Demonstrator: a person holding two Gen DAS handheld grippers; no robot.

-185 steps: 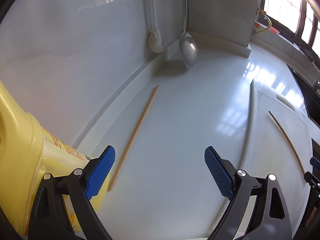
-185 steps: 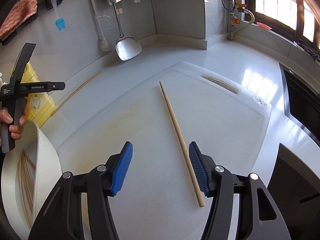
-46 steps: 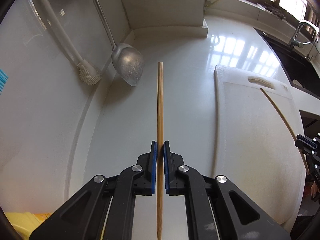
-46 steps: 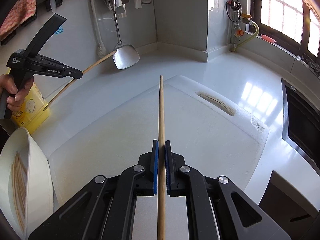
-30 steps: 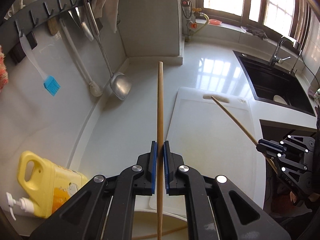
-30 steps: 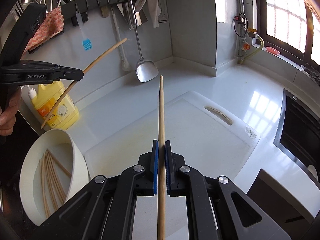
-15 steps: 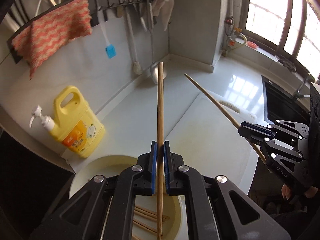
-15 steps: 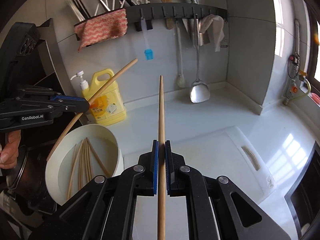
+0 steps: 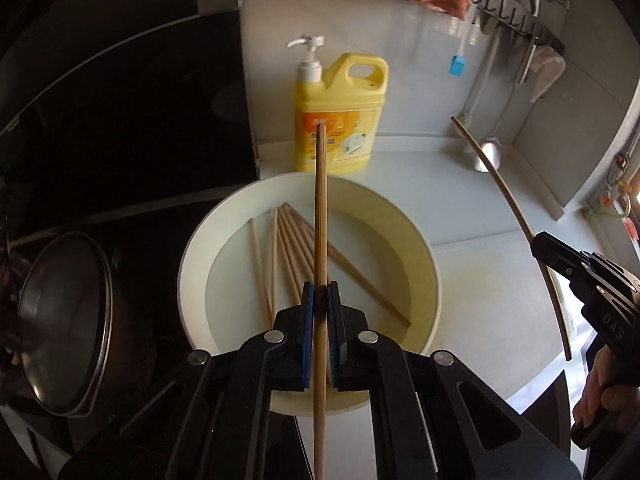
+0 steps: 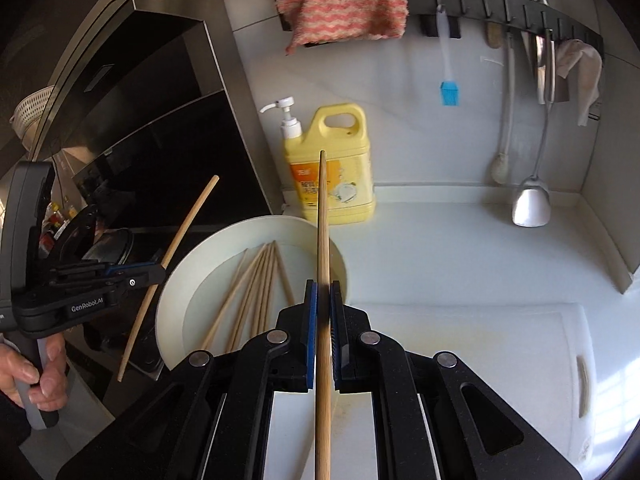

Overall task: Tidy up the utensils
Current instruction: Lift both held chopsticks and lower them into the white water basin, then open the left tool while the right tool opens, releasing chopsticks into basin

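**Wooden chopsticks carried to the white bowl**

Wooden chopsticks are clamped one in each tool: the left gripper is closed on a chopstick, and the right gripper is closed on another chopstick. Both are held above the white bowl, where several chopsticks already lie; the yellow soap bottle stands at twelve o'clock beyond it. The delivery step appears to be in hand. Next, each stick would likely be lowered over the bowl and the fingers opened so it drops alongside the others.

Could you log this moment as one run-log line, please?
left hand-held gripper: shut on chopstick | right hand-held gripper: shut on second chopstick | both over bowl
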